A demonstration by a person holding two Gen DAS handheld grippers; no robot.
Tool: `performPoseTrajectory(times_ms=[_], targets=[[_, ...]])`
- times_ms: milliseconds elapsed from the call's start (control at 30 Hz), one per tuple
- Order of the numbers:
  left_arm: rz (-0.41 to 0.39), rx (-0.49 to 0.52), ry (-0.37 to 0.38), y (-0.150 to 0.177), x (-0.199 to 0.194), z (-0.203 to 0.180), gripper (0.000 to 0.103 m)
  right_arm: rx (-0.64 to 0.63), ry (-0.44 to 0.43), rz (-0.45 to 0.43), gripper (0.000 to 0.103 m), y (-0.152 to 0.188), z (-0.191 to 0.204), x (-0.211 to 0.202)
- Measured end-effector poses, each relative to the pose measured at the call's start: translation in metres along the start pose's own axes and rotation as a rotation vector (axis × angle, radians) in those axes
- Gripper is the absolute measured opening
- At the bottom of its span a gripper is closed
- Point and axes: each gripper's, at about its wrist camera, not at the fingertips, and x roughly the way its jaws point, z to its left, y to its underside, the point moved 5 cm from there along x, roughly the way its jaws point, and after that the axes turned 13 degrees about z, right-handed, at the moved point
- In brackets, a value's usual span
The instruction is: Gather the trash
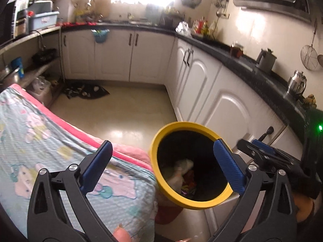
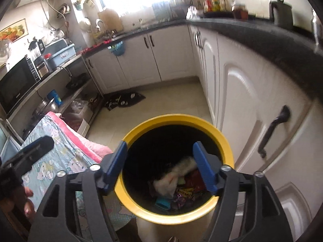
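Trash (image 2: 177, 183) lies at the bottom of the bin (image 2: 141, 205): a crumpled pale tissue, red and purple wrappers, and a teal scrap, all heaped together inside the black interior. The bin has a yellow rim and stands on the floor (image 1: 129, 109), just beside the white cabinets (image 1: 228, 109) and close against the bed (image 1: 60, 161) with its patterned teal and pink cover.

My right hand-held gripper (image 2: 160, 167) hangs over the bin's mouth with its blue pads (image 2: 206, 169) spread apart and nothing between them; through the gap I see only the trash below. My left hand-held gripper (image 1: 161, 167) is spread wide as well, empty, with one pad over the bed cover and the other over the bin's far rim. From the left wrist view the right one shows at the edge, near the cabinets; from the right wrist view the left one shows as a dark shape over the bed.

Beyond, a dark mat (image 1: 86, 90) lies on the floor by the corner cabinets, and the dark surface (image 1: 252, 66) along the wall carries jars and a metal pot.
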Motion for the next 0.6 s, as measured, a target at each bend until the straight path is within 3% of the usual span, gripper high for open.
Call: performPoseTrajectory(times_ms=[167,600], targets=[[-0.049,-0.03,0.002,0.009,-0.028,0.01,0.092,-0.013,0.035,-0.113,0.093,0.013,0.009,-0.034],[-0.126,-0.05,-0.058,0.057,-0.079,0.028,0.092,-0.079,0.09,-0.299,0.097,0.054,0.033,-0.096]])
